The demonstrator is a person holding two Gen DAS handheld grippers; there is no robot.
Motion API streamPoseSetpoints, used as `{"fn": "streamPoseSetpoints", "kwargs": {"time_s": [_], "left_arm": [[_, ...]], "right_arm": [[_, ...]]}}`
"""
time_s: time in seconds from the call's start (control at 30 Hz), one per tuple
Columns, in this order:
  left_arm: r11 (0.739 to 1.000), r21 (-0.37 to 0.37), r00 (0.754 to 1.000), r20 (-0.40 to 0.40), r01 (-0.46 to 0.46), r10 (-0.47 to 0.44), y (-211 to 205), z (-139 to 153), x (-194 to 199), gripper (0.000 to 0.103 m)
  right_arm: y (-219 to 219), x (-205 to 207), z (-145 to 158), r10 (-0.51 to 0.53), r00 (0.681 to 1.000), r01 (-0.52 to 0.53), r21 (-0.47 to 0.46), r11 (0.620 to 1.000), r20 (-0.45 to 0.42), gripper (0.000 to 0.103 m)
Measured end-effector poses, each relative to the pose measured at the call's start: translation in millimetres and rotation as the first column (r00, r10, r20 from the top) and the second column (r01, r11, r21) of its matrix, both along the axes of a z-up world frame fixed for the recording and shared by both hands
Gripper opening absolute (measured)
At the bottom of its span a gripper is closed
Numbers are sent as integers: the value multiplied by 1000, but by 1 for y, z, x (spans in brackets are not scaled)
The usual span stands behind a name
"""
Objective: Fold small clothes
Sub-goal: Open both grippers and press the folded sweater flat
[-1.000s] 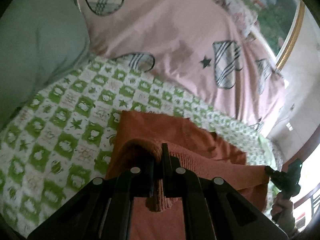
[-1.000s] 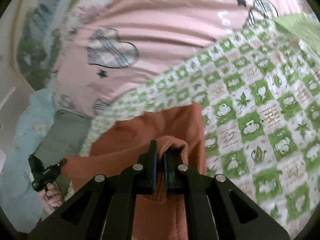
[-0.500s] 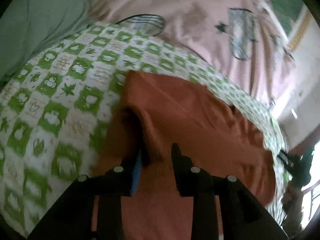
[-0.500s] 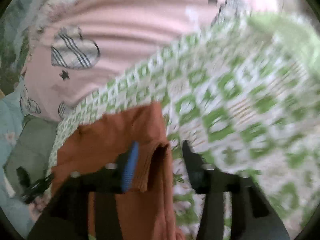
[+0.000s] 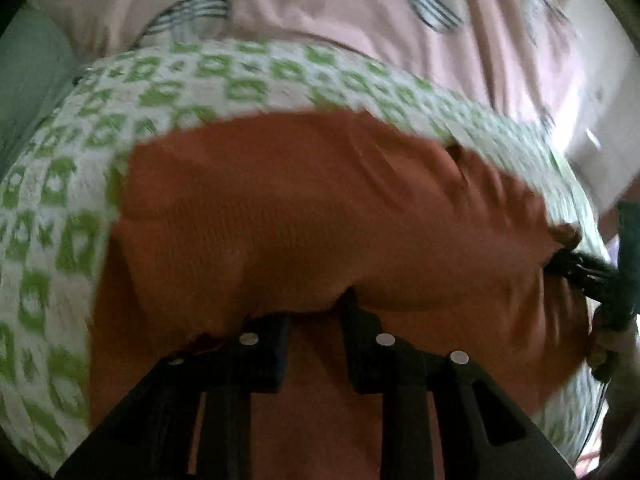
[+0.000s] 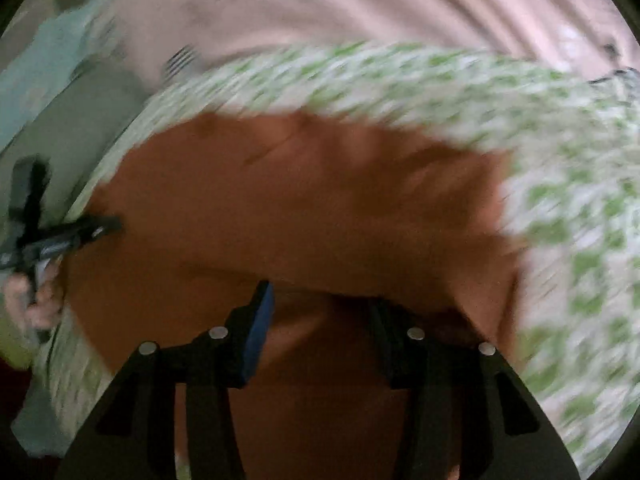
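Left wrist view: orange garment (image 5: 320, 216) lies folded on checked bedsheet (image 5: 60, 216); left gripper (image 5: 316, 320) and right gripper (image 6: 320, 312) parted, just opening, holding nothing; fold step released; next likely regrasp an edge

This looks like a bedroom in a home. A bed fills most of both views. It is covered with a soft white sheet (image 5: 248, 80) with green squares on it. Behind the sheet lies a pink blanket (image 5: 320, 8) with striped heart shapes and small dark stars, bunched up in folds. At the left edge of the left wrist view there is a plain grey-green cloth (image 5: 28, 92), maybe a pillow, though it is too blurry to be sure. A small rust-orange piece of clothing (image 6: 304, 200) lies flat on the sheet, the kind of thing people fold at home.
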State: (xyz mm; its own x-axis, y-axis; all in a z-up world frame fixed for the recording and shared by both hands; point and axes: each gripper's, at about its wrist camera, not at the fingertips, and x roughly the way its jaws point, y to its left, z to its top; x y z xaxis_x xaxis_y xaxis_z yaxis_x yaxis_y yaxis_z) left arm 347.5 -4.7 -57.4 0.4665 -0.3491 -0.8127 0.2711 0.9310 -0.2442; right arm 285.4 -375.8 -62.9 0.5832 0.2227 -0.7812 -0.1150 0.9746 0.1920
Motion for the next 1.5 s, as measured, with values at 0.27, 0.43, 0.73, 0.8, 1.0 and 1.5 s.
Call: {"fn": "streamPoseSetpoints", "kwargs": {"time_s": [0.27, 0.43, 0.73, 0.8, 1.0, 1.5], "left_arm": [[943, -118, 946, 56, -310, 318, 65, 28, 26, 40], [945, -184, 955, 71, -272, 288, 64, 28, -53, 42], [910, -263, 946, -44, -322, 322, 71, -5, -175, 43], [900, -275, 940, -54, -339, 338, 75, -8, -190, 46], [860, -321, 918, -113, -396, 380, 86, -24, -203, 55], [754, -388, 843, -148, -530, 516, 105, -32, -155, 55]], "right_arm": [[-72, -16, 27, -345, 933, 319, 208, 925, 103, 48], [-29, -56, 14, -261, 960, 226, 266, 937, 104, 49], [5, -129, -19, -214, 976, 187, 332, 925, 45, 49], [6, -138, -20, -219, 975, 192, 343, 919, 42, 49], [11, -159, -17, -219, 975, 187, 383, 905, 39, 52], [21, -158, -12, -181, 983, 154, 397, 905, 31, 55]]}}
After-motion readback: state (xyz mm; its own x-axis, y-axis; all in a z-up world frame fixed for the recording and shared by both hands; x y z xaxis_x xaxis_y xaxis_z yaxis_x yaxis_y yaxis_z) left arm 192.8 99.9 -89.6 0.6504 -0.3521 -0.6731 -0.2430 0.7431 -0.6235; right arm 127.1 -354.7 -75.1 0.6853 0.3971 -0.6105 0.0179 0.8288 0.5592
